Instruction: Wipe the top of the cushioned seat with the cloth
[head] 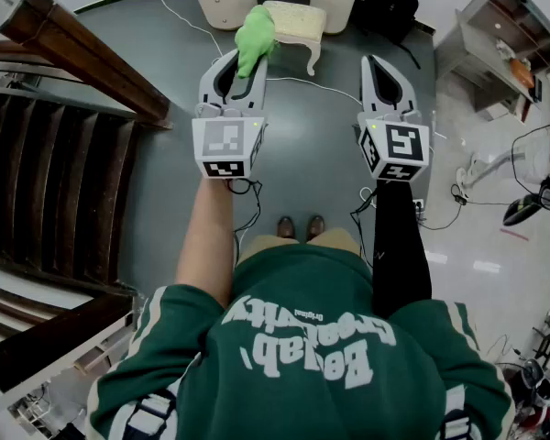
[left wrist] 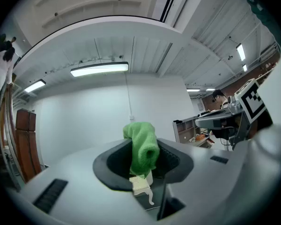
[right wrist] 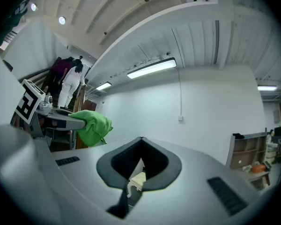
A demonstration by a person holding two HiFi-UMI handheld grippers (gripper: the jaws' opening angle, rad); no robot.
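One green, fuzzy cloth (head: 255, 37), bunched into a soft wad, is clamped in the jaws of the left gripper (head: 242, 66) and held in the air above the floor, just short of the single cream cushioned seat (head: 299, 22) with curved legs. The jaws of the right gripper (head: 376, 62) are together on nothing.
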